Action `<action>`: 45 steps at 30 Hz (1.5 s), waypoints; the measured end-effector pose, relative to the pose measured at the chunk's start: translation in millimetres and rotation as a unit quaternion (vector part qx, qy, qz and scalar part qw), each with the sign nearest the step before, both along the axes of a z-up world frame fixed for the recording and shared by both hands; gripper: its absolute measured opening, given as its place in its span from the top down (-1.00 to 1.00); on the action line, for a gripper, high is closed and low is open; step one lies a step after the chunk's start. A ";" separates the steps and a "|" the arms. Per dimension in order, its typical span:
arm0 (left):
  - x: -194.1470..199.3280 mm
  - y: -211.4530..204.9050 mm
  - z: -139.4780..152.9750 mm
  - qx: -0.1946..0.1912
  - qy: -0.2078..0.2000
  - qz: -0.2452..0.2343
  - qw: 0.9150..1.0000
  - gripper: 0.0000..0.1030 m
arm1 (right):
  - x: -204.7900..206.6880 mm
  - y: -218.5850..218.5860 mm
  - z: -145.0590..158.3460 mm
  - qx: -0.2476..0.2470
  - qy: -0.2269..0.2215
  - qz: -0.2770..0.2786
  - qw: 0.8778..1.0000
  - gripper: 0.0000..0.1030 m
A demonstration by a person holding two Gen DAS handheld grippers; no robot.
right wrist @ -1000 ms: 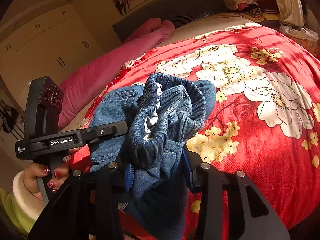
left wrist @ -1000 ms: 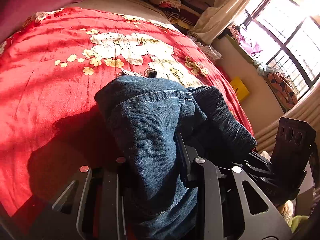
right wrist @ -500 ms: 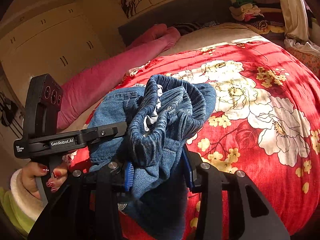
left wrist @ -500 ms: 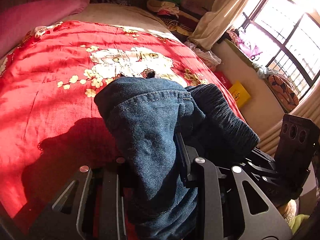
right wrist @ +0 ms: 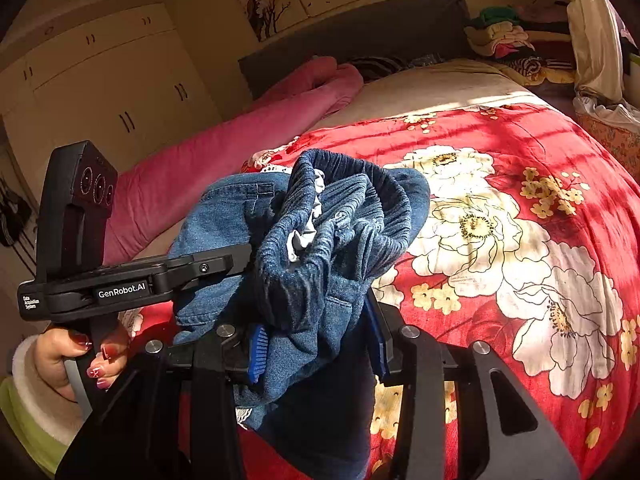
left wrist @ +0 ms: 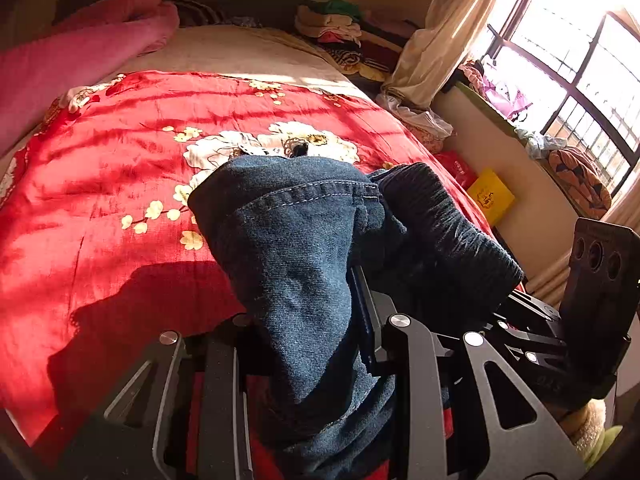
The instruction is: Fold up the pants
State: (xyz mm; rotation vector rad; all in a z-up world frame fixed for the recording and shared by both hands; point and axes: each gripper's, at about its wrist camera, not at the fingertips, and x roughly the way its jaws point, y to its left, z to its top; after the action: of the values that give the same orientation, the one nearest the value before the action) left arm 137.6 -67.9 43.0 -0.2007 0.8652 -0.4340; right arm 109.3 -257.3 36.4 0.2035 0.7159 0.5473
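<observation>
The left gripper [left wrist: 308,320] is clamped on a bunched fold of the denim pants [left wrist: 296,248], the hem-stitched cloth spilling forward over its fingers and hanging down between them. Just to its right, the right gripper [right wrist: 316,344] grips the same pants at the ribbed elastic waistband [right wrist: 332,216], blue pads [right wrist: 256,354] pressing the fabric from both sides. The two tools sit side by side, each visible in the other's view, with the pants gathered in a heap between them, held above the red floral bedspread [left wrist: 120,184]. Beyond and to the left lies a pink blanket [right wrist: 240,136]; ahead, a pile of folded clothes [left wrist: 336,28]; to the right, a sunlit window [left wrist: 568,60].
</observation>
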 end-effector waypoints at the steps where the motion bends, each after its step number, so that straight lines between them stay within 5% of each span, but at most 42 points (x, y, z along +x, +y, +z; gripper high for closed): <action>1: 2.8 -0.5 0.0 0.001 0.000 0.000 1.000 0.59 | 3.0 -0.4 0.0 -0.001 -0.001 -0.001 1.000 0.26; 19: 48.2 -16.8 -17.5 0.013 0.009 -0.002 1.000 0.59 | 50.5 -13.4 -19.5 -0.005 0.019 -0.016 1.000 0.26; 40: 65.8 -7.8 -60.2 0.007 0.055 0.007 0.998 0.59 | 74.7 -18.7 -70.0 0.009 0.105 -0.031 0.994 0.26; 45: 67.8 -6.3 -64.6 0.005 0.058 0.007 0.998 0.58 | 73.9 -17.3 -79.5 -0.006 0.119 -0.043 0.992 0.11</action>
State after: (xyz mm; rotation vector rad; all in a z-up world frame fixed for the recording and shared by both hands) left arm 205.4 -74.3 -21.6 -0.2243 0.9794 -0.4085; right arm 183.3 -274.6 -43.1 0.2904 0.9379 0.4391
